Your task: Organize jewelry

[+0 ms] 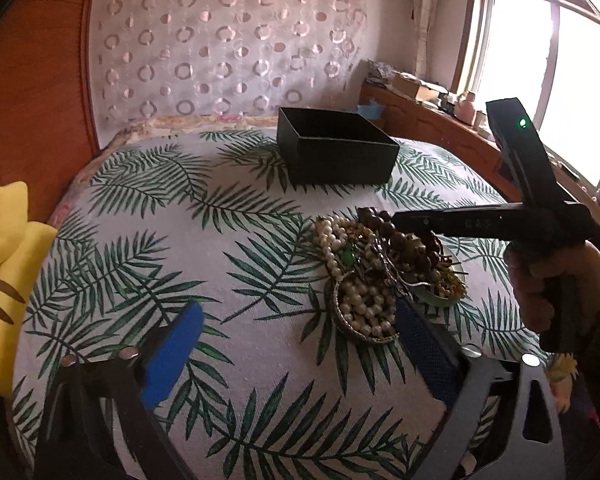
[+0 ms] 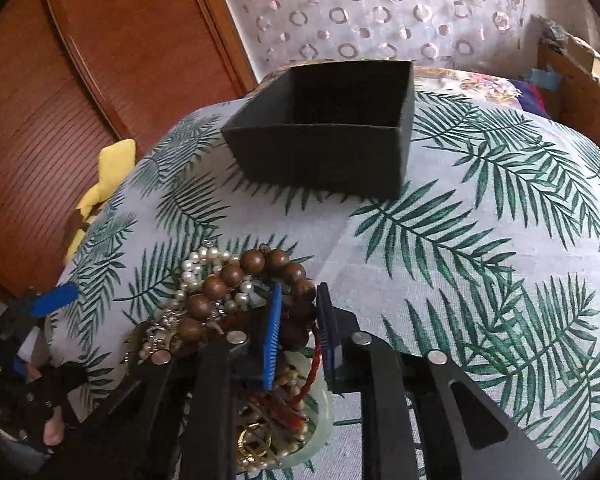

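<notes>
The jewelry [image 2: 236, 320] is all in one tangled heap on the leaf-print cloth [image 2: 480, 248], on the near side of the black box [image 2: 320, 152] and well apart from it. What the cloth covers you cannot tell from these views.

Going by the pictures, you are at the very start. The black box stands open-topped and, as far as its dark inside shows, it looks to hold nothing. No piece lies apart from the heap, so nearly everything is left to do.

The heap has no clear long axis; it is a rough mound spilling over a pale green dish [image 2: 320, 408]. The one piece with a direction is the wooden bead bracelet [image 2: 228, 280], which arcs up over the top of the mound, its loop curving from the side away from the box round toward the box.

Your right gripper [image 2: 298, 320] is down on the heap with its jaws drawn narrow around the box-side end of that bracelet; brown beads sit between the blue pads [image 2: 272, 332]. Whether the pads already pinch them or only flank them, you cannot tell.

Your left gripper [image 1: 296, 344] hangs on the near side of the heap, jaws wide and holding nothing, one pad [image 1: 424, 340] just beside the strand of white pearls [image 1: 364, 312].
</notes>
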Motion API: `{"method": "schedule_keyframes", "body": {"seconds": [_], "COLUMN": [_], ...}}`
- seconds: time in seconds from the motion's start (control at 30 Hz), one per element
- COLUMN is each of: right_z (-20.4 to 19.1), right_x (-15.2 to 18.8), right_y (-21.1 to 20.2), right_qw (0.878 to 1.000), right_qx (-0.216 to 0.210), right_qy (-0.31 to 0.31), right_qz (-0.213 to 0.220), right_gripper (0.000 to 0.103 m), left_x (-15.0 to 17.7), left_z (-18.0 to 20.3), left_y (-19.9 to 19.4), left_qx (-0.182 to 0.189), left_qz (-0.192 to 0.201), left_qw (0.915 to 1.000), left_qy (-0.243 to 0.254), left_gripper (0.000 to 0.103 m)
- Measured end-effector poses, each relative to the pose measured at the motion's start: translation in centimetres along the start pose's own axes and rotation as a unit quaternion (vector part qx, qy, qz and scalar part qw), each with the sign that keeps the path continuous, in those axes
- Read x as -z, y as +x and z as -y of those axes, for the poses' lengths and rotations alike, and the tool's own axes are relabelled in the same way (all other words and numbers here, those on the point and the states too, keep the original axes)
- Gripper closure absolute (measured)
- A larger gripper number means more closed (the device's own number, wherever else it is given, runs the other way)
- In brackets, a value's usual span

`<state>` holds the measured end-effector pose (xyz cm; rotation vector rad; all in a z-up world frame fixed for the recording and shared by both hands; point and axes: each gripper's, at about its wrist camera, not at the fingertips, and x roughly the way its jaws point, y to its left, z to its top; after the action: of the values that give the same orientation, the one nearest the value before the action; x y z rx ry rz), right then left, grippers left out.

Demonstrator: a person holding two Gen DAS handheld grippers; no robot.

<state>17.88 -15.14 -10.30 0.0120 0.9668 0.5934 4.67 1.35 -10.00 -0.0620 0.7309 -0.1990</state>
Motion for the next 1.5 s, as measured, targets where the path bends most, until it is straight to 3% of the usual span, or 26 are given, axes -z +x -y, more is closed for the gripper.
{"method": "schedule_keyframes", "body": {"seconds": [0.2, 0.47, 0.6, 0.73, 0.97, 1.03, 1.5], "right_z": [-0.5, -1.5, -1.7, -1.7, -1.4, -1.3, -1.6], "right_x": [-0.2, -1.1, -0.9, -0.4, 0.8, 1.1, 1.6], "right_y": [-3.5, -10.5, -12.3, -13.1, -12.3, -12.2, -12.0], "right_qw": [0.998, 0.990, 0.987, 0.986, 0.988, 0.988, 0.987], "right_qx": [-0.015, -0.003, 0.006, 0.012, 0.015, 0.016, 0.022], "right_qy": [-0.020, -0.066, -0.075, -0.077, -0.069, -0.067, -0.068], "right_qz": [0.051, 0.125, 0.143, 0.149, 0.141, 0.139, 0.143], "right_gripper": [0.088, 0.088, 0.088, 0.088, 0.088, 0.088, 0.088], "left_x": [0.1, 0.1, 0.1, 0.0, -0.8, -0.9, -2.1], "left_z": [0.1, 0.8, 0.8, 0.5, 0.9, 1.1, 1.3], "left_y": [0.3, 1.2, 1.7, 2.2, 3.7, 3.9, 0.5], "left_qx": [0.008, 0.026, 0.036, 0.047, 0.054, 0.056, 0.040], "left_qz": [-0.010, -0.026, -0.036, -0.046, -0.064, -0.067, -0.028], "left_qw": [0.9999, 0.9993, 0.9987, 0.9977, 0.9964, 0.9961, 0.9980], "left_qy": [0.001, 0.002, -0.002, -0.013, -0.004, 0.003, 0.040], "left_gripper": [0.024, 0.034, 0.052, 0.073, 0.084, 0.094, 0.099]}}
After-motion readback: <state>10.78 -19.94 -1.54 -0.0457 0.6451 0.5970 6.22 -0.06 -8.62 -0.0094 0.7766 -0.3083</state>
